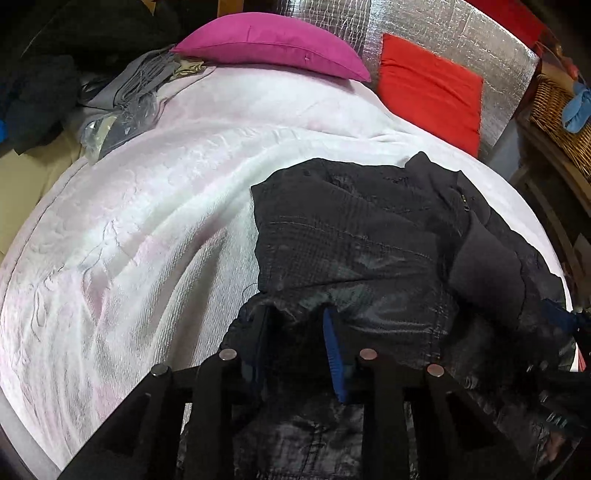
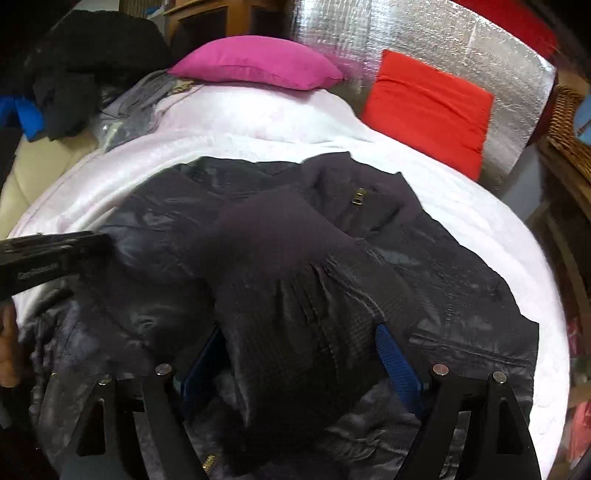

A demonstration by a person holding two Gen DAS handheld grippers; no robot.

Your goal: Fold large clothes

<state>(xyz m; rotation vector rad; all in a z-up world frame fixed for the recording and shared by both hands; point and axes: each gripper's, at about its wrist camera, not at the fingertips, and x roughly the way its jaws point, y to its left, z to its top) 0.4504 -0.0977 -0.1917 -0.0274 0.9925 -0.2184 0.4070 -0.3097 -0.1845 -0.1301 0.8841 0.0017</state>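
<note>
Close by, at the near edge of the bed, two grippers reach into a big black jacket (image 2: 295, 258). The left gripper (image 1: 295, 354) has its blue pads (image 1: 334, 354) set close, with a fold of the jacket's hem bunched between them. It looks like a pinch, but the dark cloth hides the touch, so I cannot tell for sure. The right gripper (image 2: 295, 354) is spread wide. A puffy sleeve (image 2: 288, 302) lies between its fingers (image 2: 397, 362), and the pads do not squeeze it.

The jacket lies across the near, right part of the bed, on a white blanket (image 1: 147, 221). Its collar and a small gold zipper pull (image 2: 358, 195) point to the far side.

Farther back, a pink pillow (image 1: 273, 44) rests at the head of the bed. A red cushion (image 1: 428, 88) leans on a shiny silver sheet (image 1: 424, 22) beside it. Gray cloth (image 1: 140, 85) is piled at the far left. A wicker basket (image 1: 561, 110) stands at the far right.
</note>
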